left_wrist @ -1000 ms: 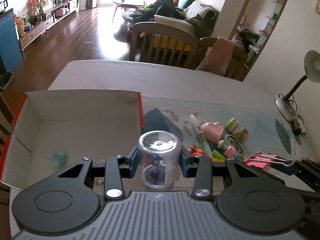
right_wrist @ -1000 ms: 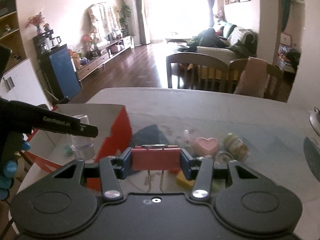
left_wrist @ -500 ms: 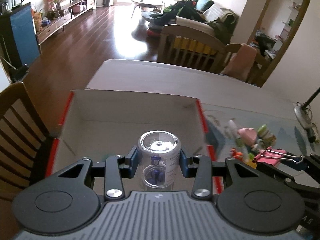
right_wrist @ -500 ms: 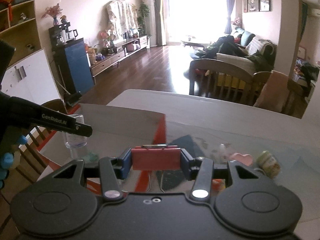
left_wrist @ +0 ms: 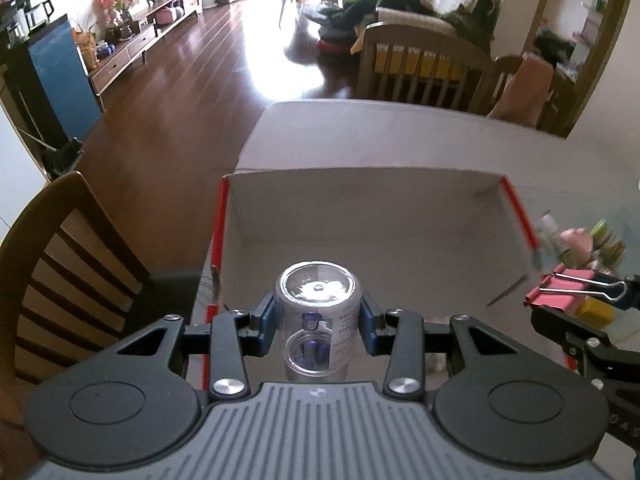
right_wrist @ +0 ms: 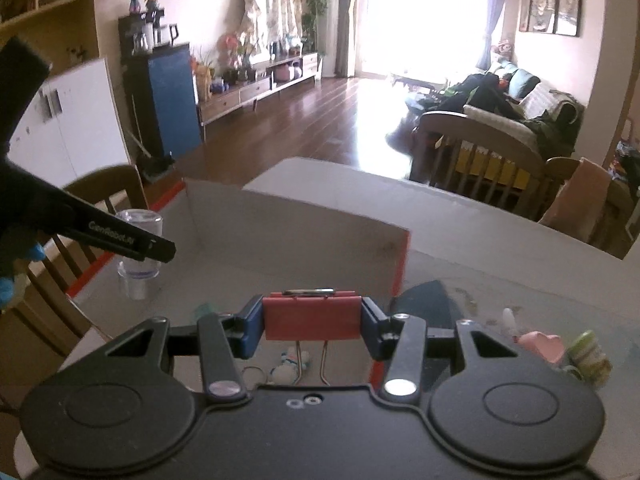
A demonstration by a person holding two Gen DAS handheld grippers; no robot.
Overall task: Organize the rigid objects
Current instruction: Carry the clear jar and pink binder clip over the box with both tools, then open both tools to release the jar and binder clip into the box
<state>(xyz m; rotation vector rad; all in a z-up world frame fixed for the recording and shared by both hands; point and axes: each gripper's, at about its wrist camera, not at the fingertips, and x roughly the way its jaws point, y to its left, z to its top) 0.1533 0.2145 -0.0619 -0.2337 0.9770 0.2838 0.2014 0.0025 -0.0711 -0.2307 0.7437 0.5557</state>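
Note:
My left gripper (left_wrist: 318,322) is shut on a clear plastic jar (left_wrist: 318,308) with small blue pieces inside, held over the near left part of a white cardboard box (left_wrist: 360,216) with red edges. The right wrist view shows my right gripper (right_wrist: 313,318) shut on a red binder clip (right_wrist: 313,318), its wire handles hanging down over the box (right_wrist: 292,236) near its right wall. That clip (left_wrist: 560,294) also appears at the right edge of the left wrist view, and the jar (right_wrist: 138,248) shows at the left of the right wrist view.
A heart-shaped pink item (right_wrist: 542,346), a small green-capped jar (right_wrist: 588,356) and other small things lie on the glass-topped table right of the box. A small teal thing (right_wrist: 204,309) and a keyring (right_wrist: 280,372) lie inside the box. A wooden chair (left_wrist: 60,264) stands left of the table.
Both grippers have carried their loads leftward and slightly down, from beside the pile of small items to above the box. The jar and the clip stay gripped.

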